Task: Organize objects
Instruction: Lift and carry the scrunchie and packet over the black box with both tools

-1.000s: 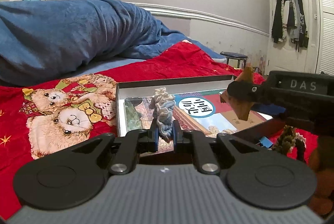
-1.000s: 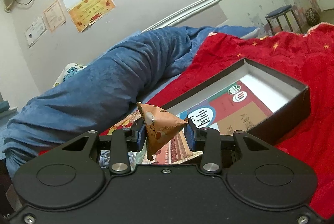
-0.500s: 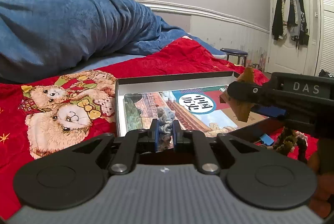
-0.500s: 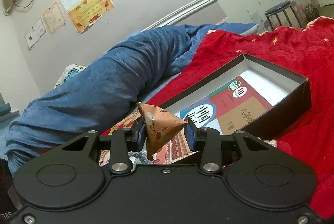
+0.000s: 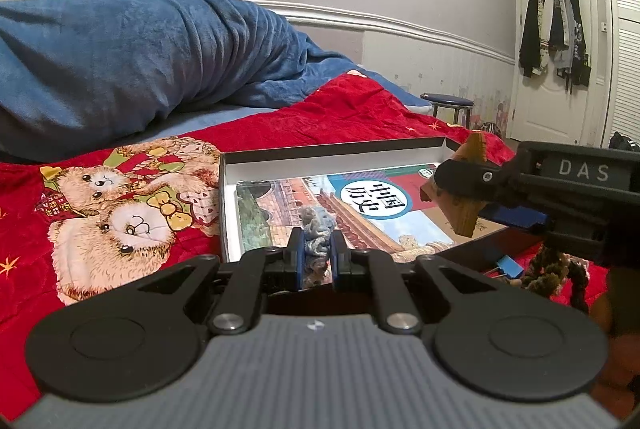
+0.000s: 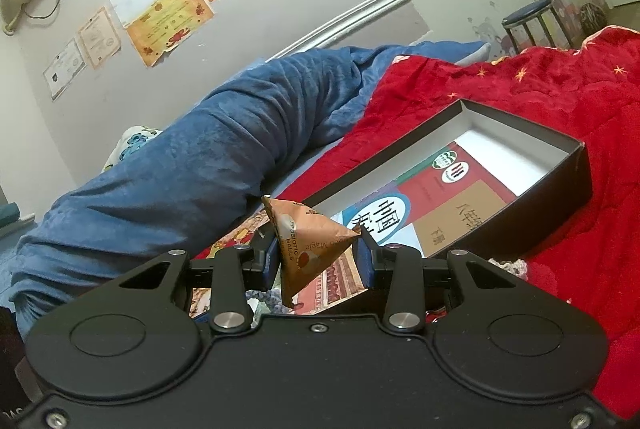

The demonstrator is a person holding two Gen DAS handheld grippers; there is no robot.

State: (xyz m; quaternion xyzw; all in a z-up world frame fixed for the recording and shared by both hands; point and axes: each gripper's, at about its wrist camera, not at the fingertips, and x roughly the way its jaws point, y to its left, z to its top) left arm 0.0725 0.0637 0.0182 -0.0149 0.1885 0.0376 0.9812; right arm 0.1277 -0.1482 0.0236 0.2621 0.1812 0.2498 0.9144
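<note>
A shallow black box (image 5: pixel 332 149) with a white inside lies on the red bedspread and holds a picture book (image 5: pixel 372 197). My left gripper (image 5: pixel 317 249) is shut on a blue-grey scrunchie (image 5: pixel 316 229) over the box's near edge; the scrunchie is bunched low against the book. My right gripper (image 6: pixel 318 249) is shut on a brown triangular snack packet (image 6: pixel 308 245), held a little above the near end of the box (image 6: pixel 576 165). In the left wrist view the packet (image 5: pixel 468 213) hangs over the box's right side.
A rolled blue blanket (image 5: pixel 132 57) lies along the wall behind the box. A blue binder clip (image 5: pixel 510 265) and a dark braided scrunchie (image 5: pixel 552 269) lie on the bedspread right of the box. A stool (image 5: pixel 446 101) stands past the bed.
The scrunchie stood tall above my left fingers a second ago; now it sits lower and bunched between them. The right gripper and its packet have barely moved.
</note>
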